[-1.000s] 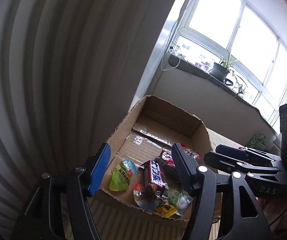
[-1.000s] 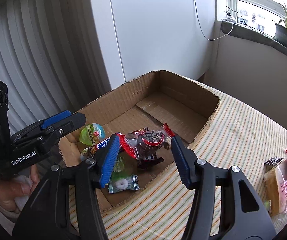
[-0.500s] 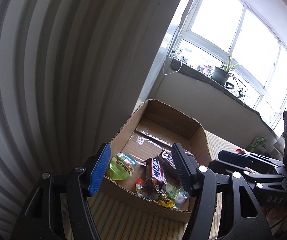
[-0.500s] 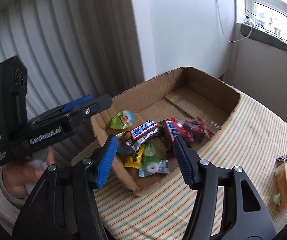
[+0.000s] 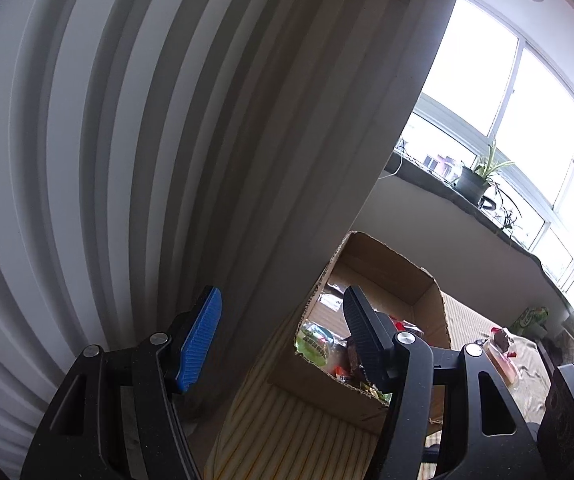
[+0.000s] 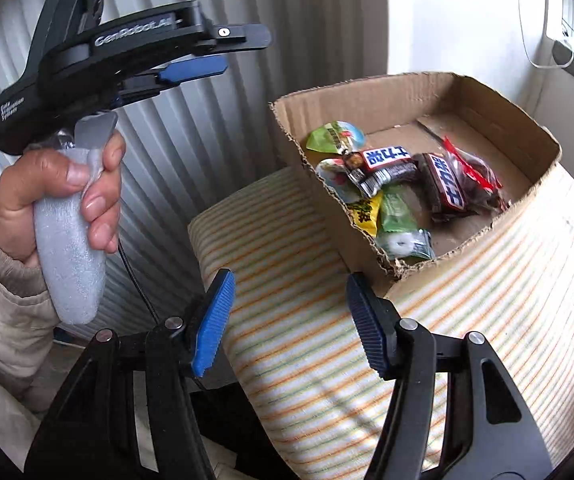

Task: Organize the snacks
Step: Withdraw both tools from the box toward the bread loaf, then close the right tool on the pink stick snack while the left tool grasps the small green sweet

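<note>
With both the left gripper (image 5: 279, 336) and right gripper (image 6: 291, 320) wide open and empty above the cardboard box (image 6: 527, 184), fetching another snack looks next.

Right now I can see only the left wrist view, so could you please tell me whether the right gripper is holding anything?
Observer: No, the right gripper is open and empty, over the striped cloth, on the near side of the cardboard box.
Operator: Thank you. A finger hides much of the box from me. What lies at its near corner?
Observer: A green mint packet lies there, next to a yellow packet.
Operator: Are any chocolate bars inside?
Observer: Yes, two. One chocolate bar lies next to a second bar, near the middle of the box.
</note>
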`<state>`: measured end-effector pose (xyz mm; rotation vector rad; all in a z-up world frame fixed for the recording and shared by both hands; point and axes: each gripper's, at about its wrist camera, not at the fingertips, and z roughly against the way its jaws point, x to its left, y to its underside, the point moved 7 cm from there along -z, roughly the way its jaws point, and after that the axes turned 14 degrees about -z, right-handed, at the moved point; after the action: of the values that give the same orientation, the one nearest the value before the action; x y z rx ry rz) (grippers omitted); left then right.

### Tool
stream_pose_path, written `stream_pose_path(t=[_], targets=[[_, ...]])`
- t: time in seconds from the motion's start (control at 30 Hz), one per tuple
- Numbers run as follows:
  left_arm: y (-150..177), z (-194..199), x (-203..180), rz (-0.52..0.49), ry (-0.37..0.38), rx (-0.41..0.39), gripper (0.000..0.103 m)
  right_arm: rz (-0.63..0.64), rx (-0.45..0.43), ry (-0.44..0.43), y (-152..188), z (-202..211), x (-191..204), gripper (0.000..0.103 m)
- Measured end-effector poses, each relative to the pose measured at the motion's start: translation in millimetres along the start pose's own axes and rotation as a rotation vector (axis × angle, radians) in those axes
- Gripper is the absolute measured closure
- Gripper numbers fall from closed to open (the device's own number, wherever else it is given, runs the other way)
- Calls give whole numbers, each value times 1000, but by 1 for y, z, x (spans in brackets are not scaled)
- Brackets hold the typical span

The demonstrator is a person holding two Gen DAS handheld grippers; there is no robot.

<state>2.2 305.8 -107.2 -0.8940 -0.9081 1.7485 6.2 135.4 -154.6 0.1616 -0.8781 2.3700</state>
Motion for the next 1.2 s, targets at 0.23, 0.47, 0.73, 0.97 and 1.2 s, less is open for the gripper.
stream_pose_path(t=[0.23,0.47,0.73,0.97,1.2], targets=[[-2,-5,-30,-40,42,2,40,-16,-18,58,3,10,-12,42],[-6,-5,-53,-74,64,0,40,-3,-140,67,-4,57,-18,36],[-17,-5,-99,-150,115,-5,31,-141,-380,394,-7,129,-93,11],[-25,-1,-173,-274,179,-9,30,-296,-475,491,31,195,-156,9],[-18,4,-257,-399,254,-11,28,-459,-526,553,99,255,-211,9]])
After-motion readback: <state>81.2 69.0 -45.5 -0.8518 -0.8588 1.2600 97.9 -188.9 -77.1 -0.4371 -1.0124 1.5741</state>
